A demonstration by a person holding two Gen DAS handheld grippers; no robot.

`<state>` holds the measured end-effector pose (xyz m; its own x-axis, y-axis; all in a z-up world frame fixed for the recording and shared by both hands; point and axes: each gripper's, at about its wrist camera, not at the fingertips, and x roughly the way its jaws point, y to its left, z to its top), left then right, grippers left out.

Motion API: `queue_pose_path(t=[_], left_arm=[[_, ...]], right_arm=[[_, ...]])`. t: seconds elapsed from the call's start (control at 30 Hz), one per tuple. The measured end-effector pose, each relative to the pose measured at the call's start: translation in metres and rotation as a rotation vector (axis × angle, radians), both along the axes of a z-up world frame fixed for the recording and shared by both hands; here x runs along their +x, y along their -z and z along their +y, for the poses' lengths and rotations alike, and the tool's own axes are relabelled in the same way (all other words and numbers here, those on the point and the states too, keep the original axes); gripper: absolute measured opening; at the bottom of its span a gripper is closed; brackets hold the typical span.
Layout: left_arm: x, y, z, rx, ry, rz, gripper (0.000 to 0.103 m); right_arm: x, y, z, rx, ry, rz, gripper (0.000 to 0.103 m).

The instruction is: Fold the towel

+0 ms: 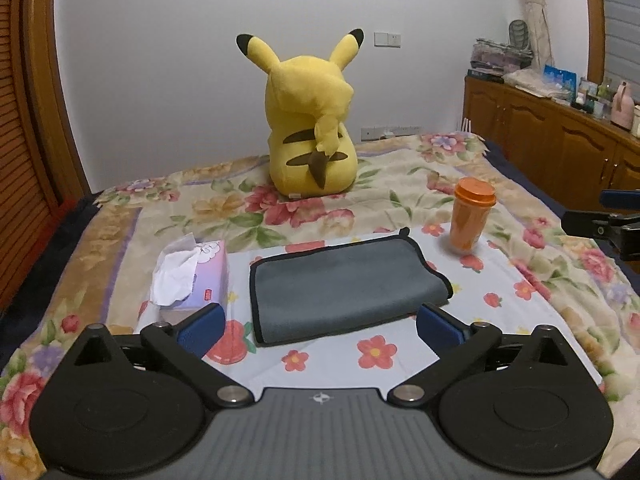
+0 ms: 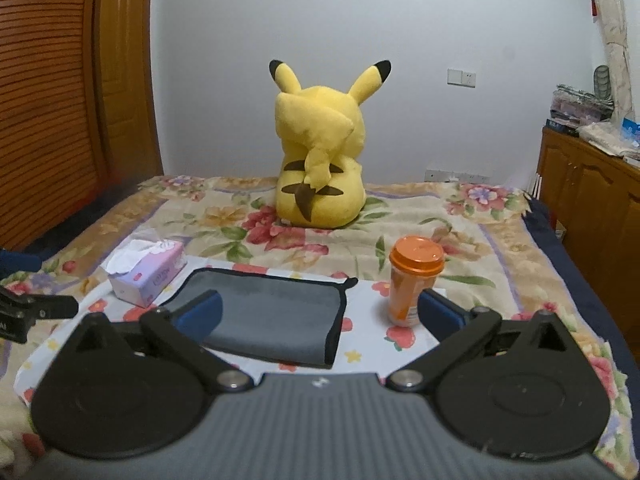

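We hold left gripper [image 1: 320, 330] with blue pads spread wide, gripping nothing. Right gripper [image 2: 320, 314] likewise spread, empty. Grey towel [image 1: 344, 284], black-edged, lies folded on light flowered cloth [image 1: 492, 300], just ahead of left gripper, between its fingers; ahead-left of right gripper. Tissue box [image 1: 192, 276] beside towel, by our left gripper's left finger. Orange cup [image 2: 414, 280] upright by right gripper's right finger. Yellow plush [image 1: 312, 120] well beyond, back turned.
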<state>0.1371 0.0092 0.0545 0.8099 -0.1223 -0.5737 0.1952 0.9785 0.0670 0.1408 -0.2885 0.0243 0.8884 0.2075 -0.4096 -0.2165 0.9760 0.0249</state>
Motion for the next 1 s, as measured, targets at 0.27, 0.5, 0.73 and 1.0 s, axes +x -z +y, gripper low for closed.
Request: queue_pose_path(t=[0.27,0.5,0.73,1.0], left_arm=[[-0.031,-0.016,-0.007,-0.011,-0.01,-0.021,0.103],[-0.057,-0.016,-0.009,-0.018,-0.028,-0.016,0.103],[-0.081,-0.005,-0.013,-0.003,-0.051,-0.013,0.103],[-0.101,0.017,-0.011,-0.02,-0.048,0.011,0.103]], right_arm=[[-0.03,-0.011,0.0,0.004,0.005,-0.037,0.103],[-0.053,-0.011,0.003,0.017,0.0,-0.048,0.103],[-0.071,-0.005,0.011,0.016,-0.011,-0.049,0.103],[-0.085,0.011,0.019,0.027,-0.018,-0.029,0.103]])
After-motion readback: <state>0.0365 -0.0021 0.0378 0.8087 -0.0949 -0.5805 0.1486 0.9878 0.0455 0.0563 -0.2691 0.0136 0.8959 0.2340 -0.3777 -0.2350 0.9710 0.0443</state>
